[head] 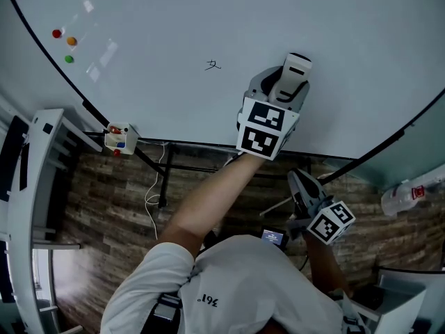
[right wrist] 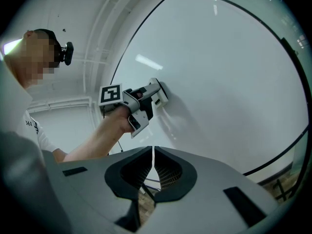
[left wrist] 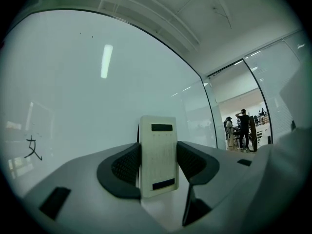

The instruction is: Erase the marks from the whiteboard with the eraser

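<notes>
Left gripper (left wrist: 158, 165) clamps eraser (left wrist: 158, 152) above whiteboard (head: 174, 19) bottom edge. Right gripper (right wrist: 153, 165) jaws together, empty. Risk: sweep passes beside small mark (head: 213, 65), leaving it.

I took the place for an office or a lab's open workroom. A large dark-framed whiteboard (head: 208, 19) stood over a wood-patterned plank floor (head: 104, 207), with 3 coloured magnets (head: 71, 41) stuck near one corner. In the left gripper view, tall glass partitions (left wrist: 275, 77) rose beside the board. Past them lay a bright room where at least 2 people (left wrist: 243, 128) stood among furniture. The ceiling (left wrist: 161, 9) overhead was plain white, with bare rails running across it.
</notes>
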Tool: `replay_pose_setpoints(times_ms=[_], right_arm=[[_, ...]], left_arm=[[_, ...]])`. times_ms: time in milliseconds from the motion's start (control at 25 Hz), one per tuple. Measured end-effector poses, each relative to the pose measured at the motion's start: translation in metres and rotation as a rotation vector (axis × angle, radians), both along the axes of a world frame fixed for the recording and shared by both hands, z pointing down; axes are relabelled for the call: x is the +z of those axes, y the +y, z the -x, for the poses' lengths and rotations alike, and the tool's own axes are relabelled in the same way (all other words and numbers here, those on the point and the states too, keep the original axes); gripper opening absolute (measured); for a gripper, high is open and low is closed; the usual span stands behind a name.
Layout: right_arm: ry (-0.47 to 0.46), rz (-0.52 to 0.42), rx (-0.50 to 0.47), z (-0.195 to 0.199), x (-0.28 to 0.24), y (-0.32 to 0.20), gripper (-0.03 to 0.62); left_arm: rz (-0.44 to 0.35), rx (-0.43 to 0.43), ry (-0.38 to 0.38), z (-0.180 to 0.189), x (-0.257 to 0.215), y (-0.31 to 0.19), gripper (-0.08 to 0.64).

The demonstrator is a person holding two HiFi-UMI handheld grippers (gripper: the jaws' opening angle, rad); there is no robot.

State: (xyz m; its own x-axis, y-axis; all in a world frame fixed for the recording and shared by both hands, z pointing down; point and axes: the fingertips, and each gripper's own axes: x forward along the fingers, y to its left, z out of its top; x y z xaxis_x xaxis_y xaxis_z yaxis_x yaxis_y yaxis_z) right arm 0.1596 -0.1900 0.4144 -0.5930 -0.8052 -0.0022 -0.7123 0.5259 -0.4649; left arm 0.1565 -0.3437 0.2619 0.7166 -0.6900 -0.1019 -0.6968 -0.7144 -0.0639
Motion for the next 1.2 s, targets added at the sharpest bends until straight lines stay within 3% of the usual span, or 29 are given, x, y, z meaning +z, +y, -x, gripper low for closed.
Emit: replay_pose_setpoints(times_ms=[360,1200], right_arm=[[-0.006,0.004,-0.023,0.005,0.002,0.000,0.028],[-0.002,0.025,-0.119,0.053,0.007,-0.013,0.028]], left_arm=[[0.012,-0.066,-0.014,0.016,0.008,-0.004,0.238],[0.030,-0.201,0.014,0.105,0.012,-0.024,0.238]])
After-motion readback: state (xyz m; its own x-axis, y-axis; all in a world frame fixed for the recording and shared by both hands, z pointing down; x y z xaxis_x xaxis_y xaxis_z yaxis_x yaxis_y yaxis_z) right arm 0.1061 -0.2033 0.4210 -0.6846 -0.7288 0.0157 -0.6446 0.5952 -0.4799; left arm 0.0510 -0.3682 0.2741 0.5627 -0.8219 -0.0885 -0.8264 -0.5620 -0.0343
